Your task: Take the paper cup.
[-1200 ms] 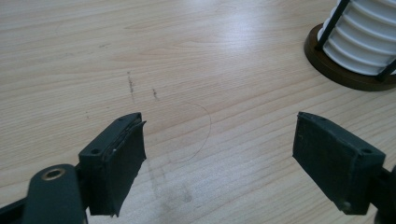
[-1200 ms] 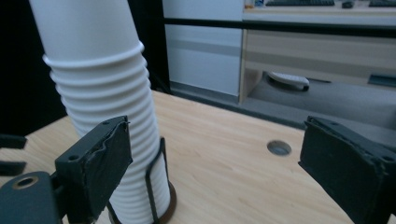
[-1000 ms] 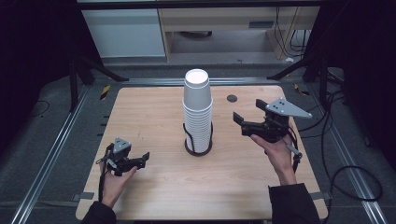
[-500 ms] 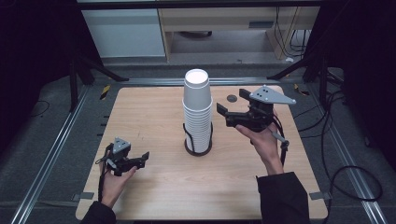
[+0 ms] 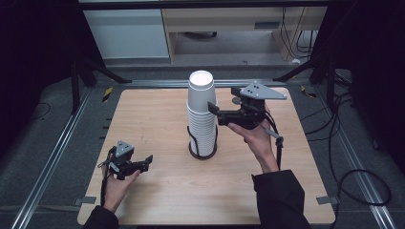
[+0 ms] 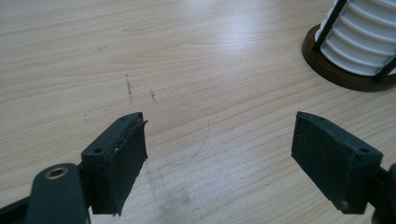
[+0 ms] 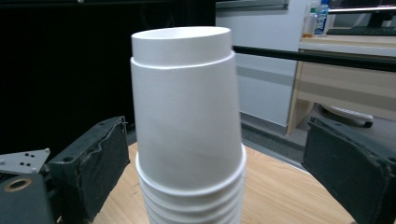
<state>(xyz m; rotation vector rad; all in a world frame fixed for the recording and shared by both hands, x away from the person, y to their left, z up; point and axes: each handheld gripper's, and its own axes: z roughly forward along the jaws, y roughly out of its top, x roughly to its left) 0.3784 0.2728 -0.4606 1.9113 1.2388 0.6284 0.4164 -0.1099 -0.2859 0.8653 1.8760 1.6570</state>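
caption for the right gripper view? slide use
Open right gripper flanks the top cup of the upside-down white cup stack, pads not touching.

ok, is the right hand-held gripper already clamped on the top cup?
No: in the right gripper view the pads stand clear on either side of the top cup, with gaps showing.

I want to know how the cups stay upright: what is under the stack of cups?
The cup stack stands on a dark round base with black upright rods. The base's middle is covered by the cups.

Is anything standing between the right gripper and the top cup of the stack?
Nothing visible. The right gripper has its jaws open on either side of the top cup, with clear gaps and no pad touching it. The left gripper rests far off.
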